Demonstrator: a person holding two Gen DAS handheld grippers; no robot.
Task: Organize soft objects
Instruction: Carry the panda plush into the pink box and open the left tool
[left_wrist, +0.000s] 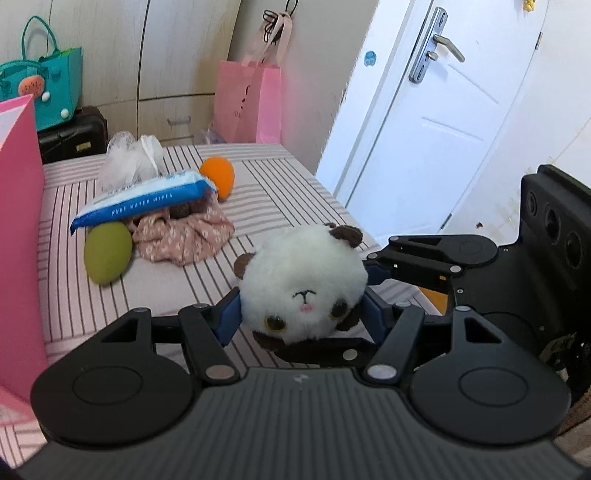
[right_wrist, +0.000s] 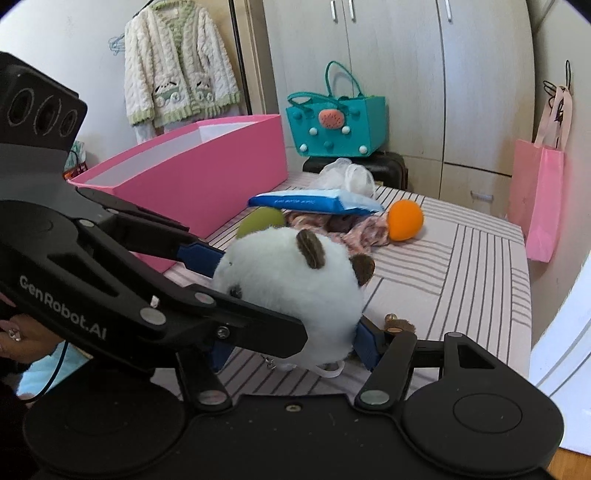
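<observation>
A round white plush panda (left_wrist: 303, 284) with brown ears is held above the striped bed (left_wrist: 280, 184). My left gripper (left_wrist: 301, 317) is shut on it, blue pads on both sides. My right gripper (right_wrist: 291, 347) also closes on the same panda (right_wrist: 295, 295) from the right side; it shows in the left wrist view (left_wrist: 369, 273) as a black arm. Behind lie a green ball (left_wrist: 107, 253), an orange ball (left_wrist: 218, 177), a floral cloth (left_wrist: 184, 236), a blue wipes pack (left_wrist: 144, 201) and a white mesh puff (left_wrist: 131, 158).
A pink open box (right_wrist: 192, 177) stands on the bed's left side. A teal bag (right_wrist: 334, 125) sits on a black case behind. A pink paper bag (right_wrist: 539, 199) hangs at the right. A white door (left_wrist: 436, 122) is beside the bed's right edge.
</observation>
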